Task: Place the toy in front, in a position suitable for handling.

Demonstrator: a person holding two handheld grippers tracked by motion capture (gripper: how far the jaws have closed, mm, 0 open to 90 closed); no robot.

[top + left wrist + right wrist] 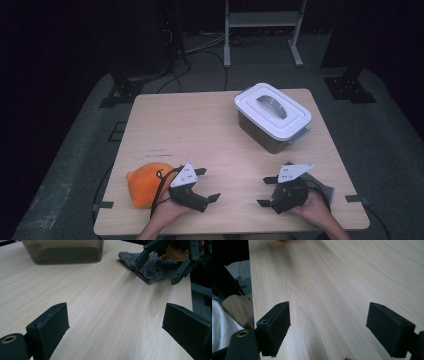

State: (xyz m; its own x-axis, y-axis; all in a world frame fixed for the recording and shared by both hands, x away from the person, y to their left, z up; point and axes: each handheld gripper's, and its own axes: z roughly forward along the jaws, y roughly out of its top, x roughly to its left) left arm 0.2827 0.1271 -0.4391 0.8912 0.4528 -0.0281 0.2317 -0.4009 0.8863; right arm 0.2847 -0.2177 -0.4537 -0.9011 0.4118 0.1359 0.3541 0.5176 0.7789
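Note:
My left gripper [207, 184] rests near the table's front edge with its jaws open and only bare wood between them [117, 325]. Just left of it lies an orange plush toy [145, 184], and the gripper's cable runs across the toy. My right gripper [264, 191] stands open at the front right, pointing left toward the other gripper, with nothing between its jaws [328, 327]. A grey fuzzy cloth [321, 188] lies under and behind the right hand. In the left gripper view the cloth [155, 271] lies beneath the right gripper [160, 267].
A dark translucent box with a white handled lid [272, 114] stands closed at the back right; its base [62, 251] shows in the left gripper view. The wooden table [200, 130] has bare wood across its middle. A person's clothing [227, 312] shows past the front edge.

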